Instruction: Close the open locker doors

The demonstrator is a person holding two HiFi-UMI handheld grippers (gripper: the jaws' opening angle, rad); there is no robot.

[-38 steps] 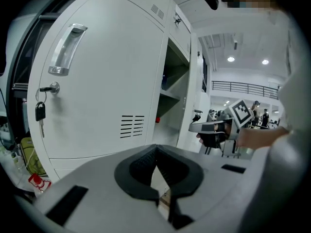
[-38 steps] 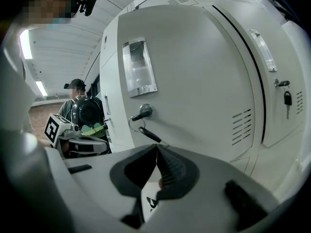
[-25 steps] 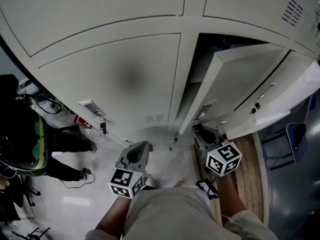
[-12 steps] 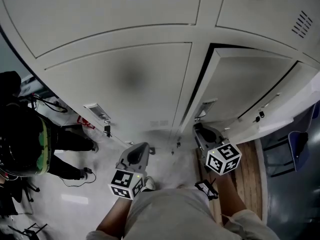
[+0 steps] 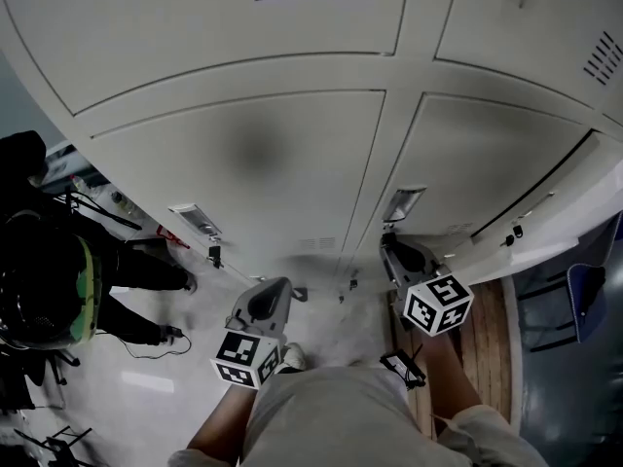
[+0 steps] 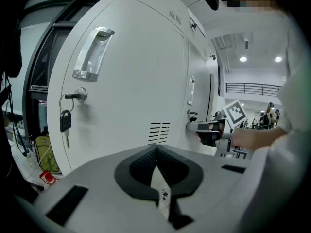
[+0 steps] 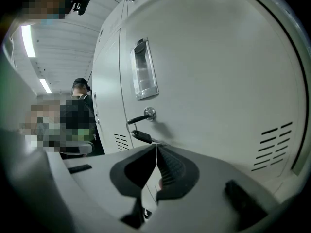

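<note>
Jaws together, the right hand-held gripper (image 5: pixel 397 253) is at the centre-right locker door (image 5: pixel 487 154), which seems flush. The left hand-held gripper (image 5: pixel 271 295) is pinched together, empty.

The locker doors (image 5: pixel 243 173) are pale grey-white, with chrome handles (image 6: pixel 92 52) and a black-headed key (image 6: pixel 64 121). The left gripper (image 5: pixel 265 300) and right gripper (image 5: pixel 397 259) are grey with black jaw pads; their marker cubes (image 5: pixel 245 356) are white, patterned in black squares. The floor (image 5: pixel 331 324) is pale grey, and the wooden strip (image 5: pixel 484 339) at right is brown.
</note>
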